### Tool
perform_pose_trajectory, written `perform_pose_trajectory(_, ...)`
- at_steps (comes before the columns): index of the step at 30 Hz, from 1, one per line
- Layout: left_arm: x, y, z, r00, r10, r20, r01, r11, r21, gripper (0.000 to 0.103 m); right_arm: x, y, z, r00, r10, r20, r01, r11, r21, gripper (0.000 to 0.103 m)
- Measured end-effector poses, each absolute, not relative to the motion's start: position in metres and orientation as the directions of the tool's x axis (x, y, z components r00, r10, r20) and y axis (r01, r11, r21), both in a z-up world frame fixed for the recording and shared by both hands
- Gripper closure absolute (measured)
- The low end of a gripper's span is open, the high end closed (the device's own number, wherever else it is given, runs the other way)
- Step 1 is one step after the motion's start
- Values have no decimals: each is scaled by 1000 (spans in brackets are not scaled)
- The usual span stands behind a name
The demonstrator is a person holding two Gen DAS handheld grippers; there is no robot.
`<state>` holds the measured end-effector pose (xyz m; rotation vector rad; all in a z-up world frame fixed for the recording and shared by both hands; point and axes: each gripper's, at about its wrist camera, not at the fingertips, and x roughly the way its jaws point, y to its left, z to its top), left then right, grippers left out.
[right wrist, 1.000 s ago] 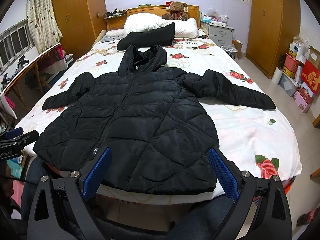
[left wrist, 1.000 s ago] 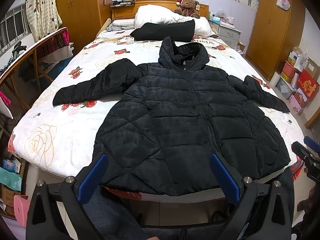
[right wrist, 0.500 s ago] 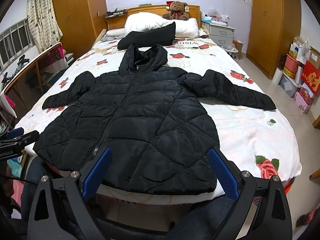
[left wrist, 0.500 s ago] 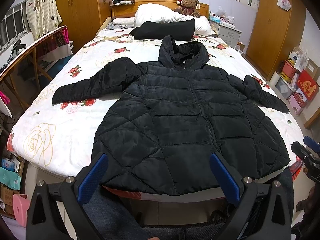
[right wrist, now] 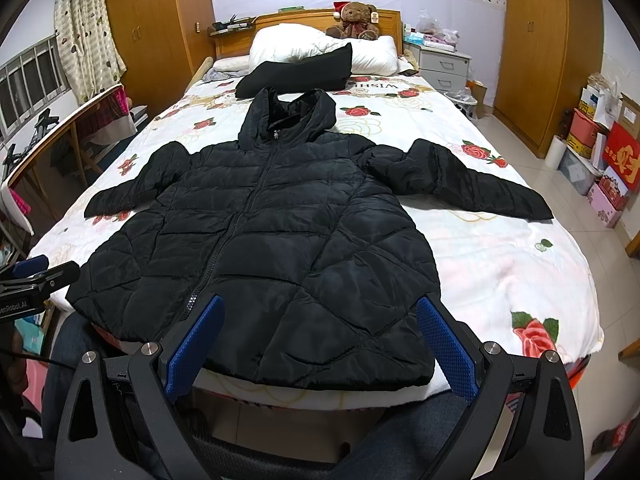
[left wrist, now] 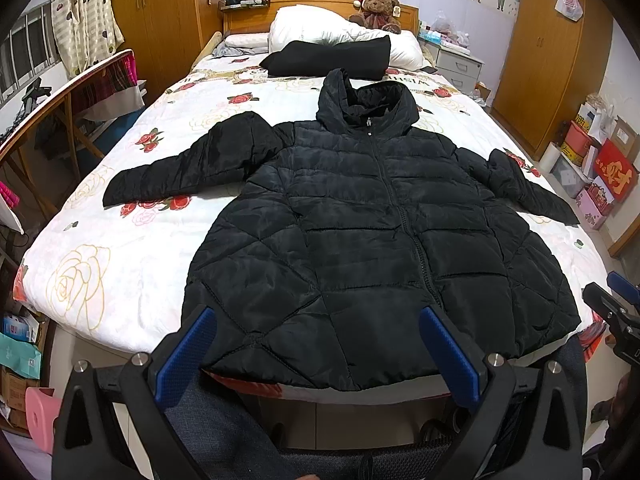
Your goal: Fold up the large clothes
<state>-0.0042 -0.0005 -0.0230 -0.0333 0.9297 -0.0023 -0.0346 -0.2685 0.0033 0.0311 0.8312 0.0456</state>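
A black quilted hooded jacket [left wrist: 360, 232] lies flat and zipped on the bed, front up, hood toward the headboard, both sleeves spread out; it also shows in the right wrist view [right wrist: 272, 232]. My left gripper [left wrist: 316, 344] is open and empty, held just off the foot of the bed near the jacket's hem. My right gripper [right wrist: 316, 344] is open and empty, at the hem too, further right. The right gripper's tip shows at the left view's right edge [left wrist: 612, 312], and the left gripper's tip at the right view's left edge [right wrist: 36, 276].
The bed [left wrist: 100, 248] has a white rose-print cover. A folded black garment [left wrist: 332, 58], white pillows [left wrist: 320, 28] and a teddy bear [left wrist: 378, 8] lie at the head. A wooden rail [left wrist: 60, 100] stands left; boxes [left wrist: 600, 160] and wardrobes [left wrist: 548, 48] stand right.
Both grippers have shifted only slightly; the jacket sits a little lower and nearer in the views. Nothing was grasped.
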Motion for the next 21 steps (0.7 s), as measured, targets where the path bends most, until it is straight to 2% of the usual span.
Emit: perform_pose_trajectory(21, -3, -1, -28, 592, -19, -806, -13, 999, -34, 1, -34, -270, 4, 671, 51, -739, -27, 999, 44, 6)
